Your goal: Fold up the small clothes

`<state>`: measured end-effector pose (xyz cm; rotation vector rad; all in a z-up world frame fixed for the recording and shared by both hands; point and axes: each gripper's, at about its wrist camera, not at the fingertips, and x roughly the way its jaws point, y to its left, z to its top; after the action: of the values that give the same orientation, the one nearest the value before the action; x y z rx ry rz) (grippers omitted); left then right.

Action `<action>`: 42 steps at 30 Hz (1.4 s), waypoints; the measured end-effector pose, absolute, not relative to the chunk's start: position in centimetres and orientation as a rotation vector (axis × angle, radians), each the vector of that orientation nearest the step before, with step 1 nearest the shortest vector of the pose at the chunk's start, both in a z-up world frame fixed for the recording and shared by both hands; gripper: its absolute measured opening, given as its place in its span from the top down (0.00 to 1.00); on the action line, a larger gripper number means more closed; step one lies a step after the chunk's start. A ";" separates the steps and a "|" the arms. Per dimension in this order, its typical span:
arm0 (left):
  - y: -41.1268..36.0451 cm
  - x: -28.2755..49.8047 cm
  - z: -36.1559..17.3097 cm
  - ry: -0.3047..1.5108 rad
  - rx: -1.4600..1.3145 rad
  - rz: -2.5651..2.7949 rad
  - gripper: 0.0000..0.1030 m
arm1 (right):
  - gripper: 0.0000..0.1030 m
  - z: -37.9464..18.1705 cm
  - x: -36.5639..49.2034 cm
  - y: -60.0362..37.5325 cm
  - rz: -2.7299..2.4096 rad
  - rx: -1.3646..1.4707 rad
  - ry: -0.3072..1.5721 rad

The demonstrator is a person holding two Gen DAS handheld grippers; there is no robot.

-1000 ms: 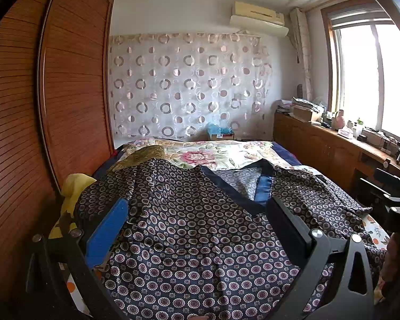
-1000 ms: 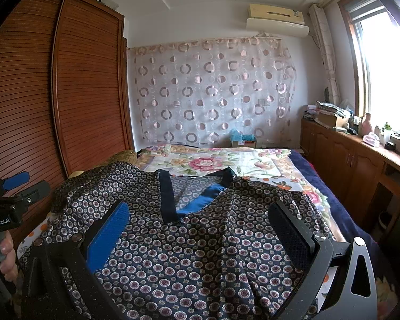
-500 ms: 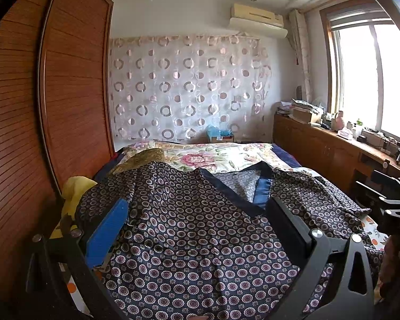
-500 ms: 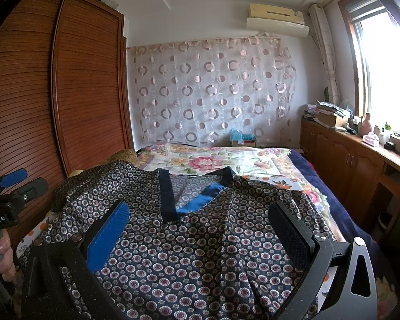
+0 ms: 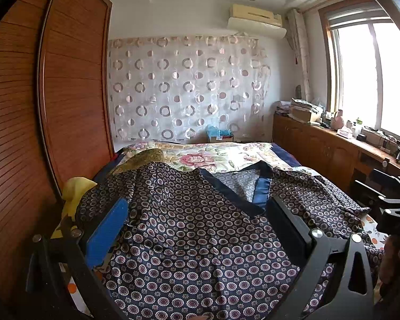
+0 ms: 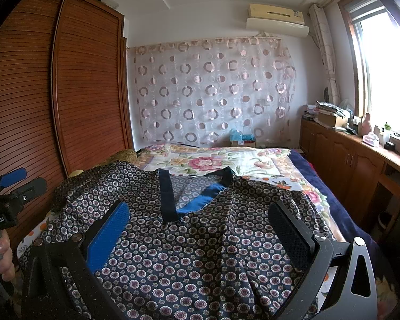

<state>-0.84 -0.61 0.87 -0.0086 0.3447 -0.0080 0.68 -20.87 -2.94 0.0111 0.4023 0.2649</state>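
One garment to deal with, a dark patterned top [image 6: 189, 245] with a blue neckband [image 6: 170, 197], spread flat across the bed [image 6: 253, 160]. Looks thin, silky and floppy, so I'd guess it's light, slides easily and won't hold a crease; best pinched at a hem or sleeve edge, not mid-panel. Two tools: left tool [image 5: 197, 229] and right tool [image 6: 200, 229] both hover just above it with jaws wide apart, holding nothing.
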 end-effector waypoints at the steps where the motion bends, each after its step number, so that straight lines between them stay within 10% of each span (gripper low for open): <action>1: -0.6 -0.8 0.9 0.345 -0.009 -0.008 0.00 | 0.00 -2.9 0.7 -20.9 0.264 0.011 0.403; 42: 1.6 0.3 -1.4 0.438 0.002 0.012 0.00 | 0.00 -5.3 3.1 -19.0 0.336 -0.010 0.485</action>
<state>0.34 1.64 -1.41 0.0019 0.4381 0.0124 3.14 -19.02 -5.28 -0.0096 0.4848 0.3360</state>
